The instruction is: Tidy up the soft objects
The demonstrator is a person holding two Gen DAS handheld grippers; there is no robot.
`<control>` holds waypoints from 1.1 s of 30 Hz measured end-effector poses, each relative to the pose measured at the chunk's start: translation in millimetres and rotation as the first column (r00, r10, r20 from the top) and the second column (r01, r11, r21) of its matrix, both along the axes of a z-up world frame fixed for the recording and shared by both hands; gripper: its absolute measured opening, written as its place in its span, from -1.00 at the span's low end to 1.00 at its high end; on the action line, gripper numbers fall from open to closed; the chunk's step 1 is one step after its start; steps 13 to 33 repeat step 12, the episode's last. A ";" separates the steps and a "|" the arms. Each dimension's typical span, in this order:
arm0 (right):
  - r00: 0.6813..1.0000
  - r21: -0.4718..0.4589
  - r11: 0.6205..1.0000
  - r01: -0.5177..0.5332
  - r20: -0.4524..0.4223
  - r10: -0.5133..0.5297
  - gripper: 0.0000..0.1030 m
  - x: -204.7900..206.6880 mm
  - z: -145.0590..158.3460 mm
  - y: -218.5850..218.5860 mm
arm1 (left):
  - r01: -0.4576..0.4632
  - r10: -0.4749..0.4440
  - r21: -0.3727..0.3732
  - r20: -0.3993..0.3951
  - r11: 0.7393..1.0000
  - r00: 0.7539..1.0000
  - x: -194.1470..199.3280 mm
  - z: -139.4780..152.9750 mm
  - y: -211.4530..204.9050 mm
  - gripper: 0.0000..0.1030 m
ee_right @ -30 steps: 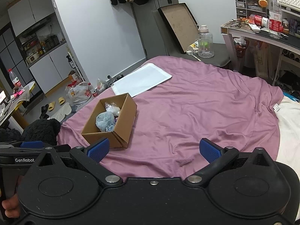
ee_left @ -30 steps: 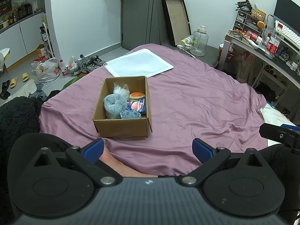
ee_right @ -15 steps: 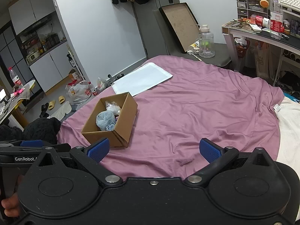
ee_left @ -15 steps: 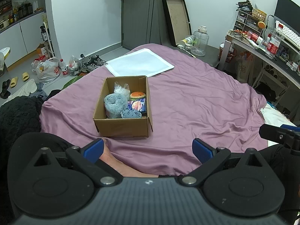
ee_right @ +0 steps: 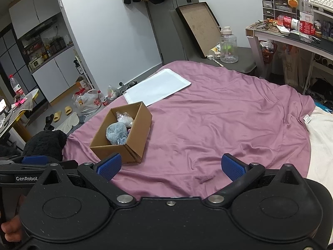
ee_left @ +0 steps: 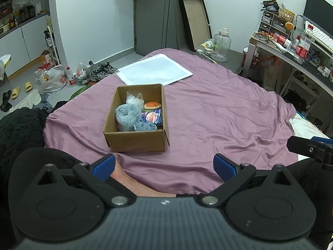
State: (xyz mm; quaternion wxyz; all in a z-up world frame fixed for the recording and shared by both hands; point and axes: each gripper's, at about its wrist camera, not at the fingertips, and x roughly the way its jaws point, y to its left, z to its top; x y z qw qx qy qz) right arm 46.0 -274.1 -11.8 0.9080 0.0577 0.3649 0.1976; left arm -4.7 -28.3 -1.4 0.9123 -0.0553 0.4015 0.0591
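Note:
An open cardboard box (ee_left: 135, 140) (ee_right: 137, 137) stands on the purple bed sheet (ee_left: 218, 120). Inside lie a rolled grey-blue fluffy cloth (ee_left: 127, 116) (ee_right: 115, 132), a small blue plush (ee_left: 145, 126), a burger-shaped toy (ee_left: 152, 105), a colourful packet (ee_left: 153, 117) and a clear plastic bag (ee_left: 134, 98) (ee_right: 124, 117). My left gripper (ee_left: 165, 166) is open and empty, held back near the bed's front edge, short of the box. My right gripper (ee_right: 170, 165) is open and empty too, to the right of the box and well apart from it.
A flat white cloth bag (ee_left: 155, 69) (ee_right: 158, 87) lies on the sheet beyond the box. A black fluffy item (ee_left: 18, 133) sits at the bed's left corner. A desk (ee_right: 291, 35) with clutter stands right. Bags, bottles and shoes litter the floor (ee_left: 52, 79) left.
Both grippers have drifted very slightly; the box looks a touch lower in the left wrist view. Nothing was taken hold of or let go.

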 end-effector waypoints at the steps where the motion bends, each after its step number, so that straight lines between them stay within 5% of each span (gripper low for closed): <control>1: 1.000 0.001 1.000 -0.001 -0.001 0.001 1.00 0.4 -0.2 -0.2 | 0.001 -0.001 0.001 0.001 1.000 1.000 0.1 -0.2 -0.6 0.94; 33: 1.000 -0.005 1.000 -0.013 -0.009 0.013 1.00 0.8 -3.6 -0.4 | 0.004 -0.004 0.002 -0.004 1.000 1.000 3.4 -2.0 -3.7 0.94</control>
